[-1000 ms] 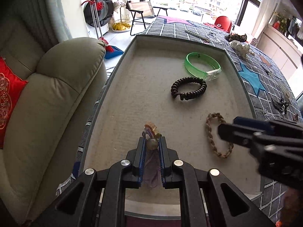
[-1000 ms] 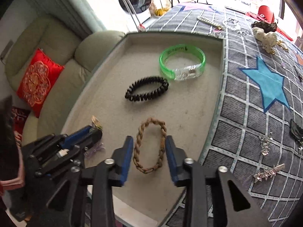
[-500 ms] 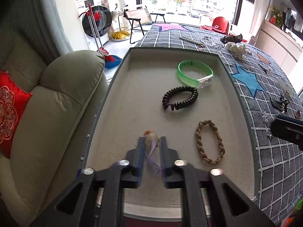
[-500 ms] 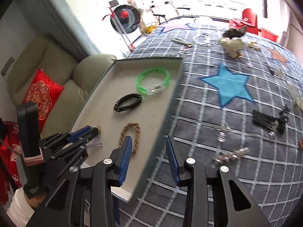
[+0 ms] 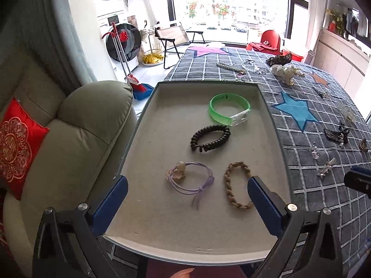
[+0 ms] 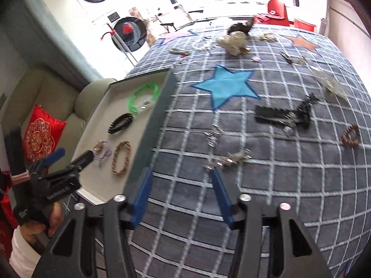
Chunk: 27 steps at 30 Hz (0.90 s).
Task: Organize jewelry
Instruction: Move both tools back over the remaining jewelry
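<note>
A grey felt-lined tray (image 5: 162,120) holds a green bangle (image 5: 216,113), a black coil hair tie (image 5: 223,134), a braided brown bracelet (image 5: 238,165) and a purple hair tie with a charm (image 5: 178,172). My left gripper (image 5: 187,180) hovers above the purple tie. Its jaws are opening wide, and the tie lies free on the felt, untouched by the pads. My right gripper (image 6: 180,171) is over the checked blanket (image 6: 278,173), right of the tray. Its jaws are opening with nothing between them. A silver hair clip (image 6: 229,158) lies just beyond its fingertips.
On the blanket lie a second silver clip (image 6: 213,135), a black hair claw (image 6: 285,115), a brown bead bracelet (image 6: 350,135) and several more pieces at the far end. A beige sofa (image 5: 76,139) with a red cushion stands left of the tray.
The left gripper has let go of the purple hair tie, opened wide and lifted. The right gripper has swung from over the braided bracelet to over the blanket, and its jaws have widened.
</note>
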Tool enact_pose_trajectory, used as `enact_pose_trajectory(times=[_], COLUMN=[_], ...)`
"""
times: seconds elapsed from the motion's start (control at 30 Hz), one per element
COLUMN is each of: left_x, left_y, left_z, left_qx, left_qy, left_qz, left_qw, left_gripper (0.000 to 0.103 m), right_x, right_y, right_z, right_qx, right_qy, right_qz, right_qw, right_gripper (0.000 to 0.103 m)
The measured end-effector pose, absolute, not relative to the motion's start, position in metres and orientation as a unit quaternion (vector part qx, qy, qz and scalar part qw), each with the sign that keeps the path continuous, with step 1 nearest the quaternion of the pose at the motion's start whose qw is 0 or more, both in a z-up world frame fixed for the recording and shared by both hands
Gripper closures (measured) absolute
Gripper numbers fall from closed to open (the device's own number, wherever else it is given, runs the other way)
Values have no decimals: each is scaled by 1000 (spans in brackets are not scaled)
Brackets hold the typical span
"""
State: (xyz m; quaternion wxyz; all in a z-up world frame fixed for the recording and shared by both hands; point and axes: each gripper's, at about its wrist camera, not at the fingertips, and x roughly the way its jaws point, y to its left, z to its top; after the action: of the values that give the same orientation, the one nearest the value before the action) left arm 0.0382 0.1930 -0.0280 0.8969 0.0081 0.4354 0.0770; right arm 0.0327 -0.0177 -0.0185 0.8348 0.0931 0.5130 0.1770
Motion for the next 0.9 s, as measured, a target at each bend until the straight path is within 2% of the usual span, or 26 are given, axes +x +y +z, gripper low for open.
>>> enact_pose_trajectory(times=[0.17, 0.5, 0.9], left_x=[33, 31, 49], left_y=[174, 119, 58], left_z=[-16, 5, -3], left_qx=[17, 40, 48], left_qy=[428, 417, 448], left_qz=[62, 16, -44], left_qw=[902, 908, 892], left_gripper=[0, 0, 0], right_x=[25, 16, 16], right_y=[-48, -105, -149], right_z=[-25, -36, -38], right_qx=[112, 138, 144], right_qy=[515, 518, 509], right_qz=[151, 107, 81], right_qw=[837, 837, 845], right_gripper=[23, 23, 23])
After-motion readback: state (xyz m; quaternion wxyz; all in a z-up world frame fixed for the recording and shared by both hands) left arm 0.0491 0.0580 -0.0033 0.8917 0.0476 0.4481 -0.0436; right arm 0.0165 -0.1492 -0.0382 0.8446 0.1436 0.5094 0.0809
